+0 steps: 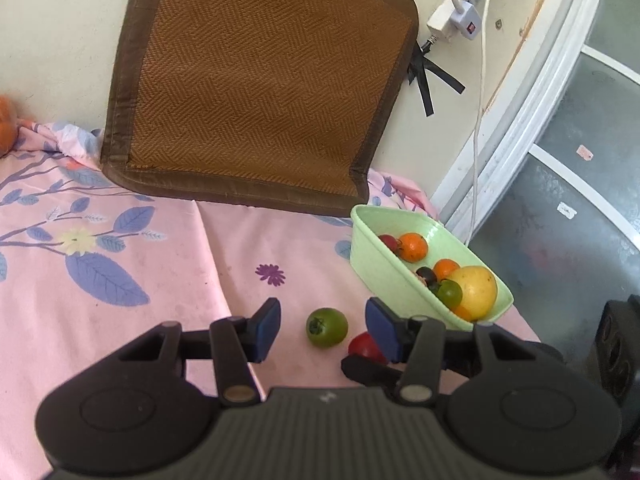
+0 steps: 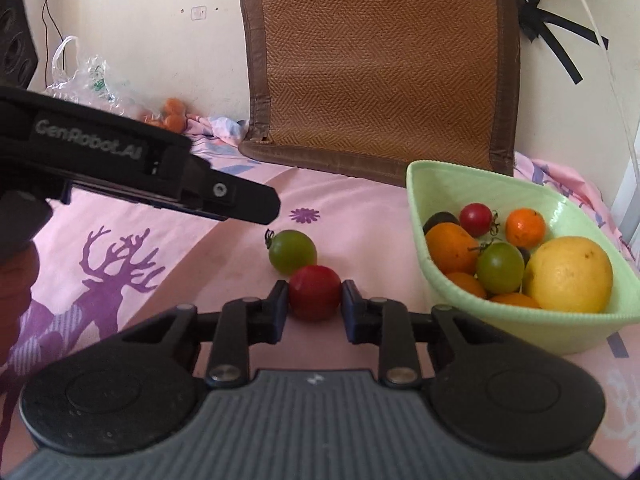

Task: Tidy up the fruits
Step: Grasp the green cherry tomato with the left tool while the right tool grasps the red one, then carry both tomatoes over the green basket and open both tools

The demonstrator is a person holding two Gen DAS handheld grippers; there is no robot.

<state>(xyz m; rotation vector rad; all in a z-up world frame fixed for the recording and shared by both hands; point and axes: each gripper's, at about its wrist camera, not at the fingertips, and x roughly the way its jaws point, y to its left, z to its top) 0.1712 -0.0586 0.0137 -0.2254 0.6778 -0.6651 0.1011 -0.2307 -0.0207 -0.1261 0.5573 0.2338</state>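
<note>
Red tomato (image 2: 315,293) sits on the pink bedsheet (image 2: 224,272), pinched between my right fingers (image 2: 314,304). Left fingers (image 1: 322,330) are spread around the green tomato (image 1: 327,327). I'd lift gently, squeeze lightly, then lower both into the green bowl (image 2: 416,184).

You've got a pink floral bedsheet (image 2: 224,280) with a brown woven mat (image 2: 380,68) propped against the wall. A white power strip (image 1: 452,16) hangs at the mat's right. Far left: crumpled plastic bag (image 2: 84,76), possibly holding something; too blurry to tell.
</note>
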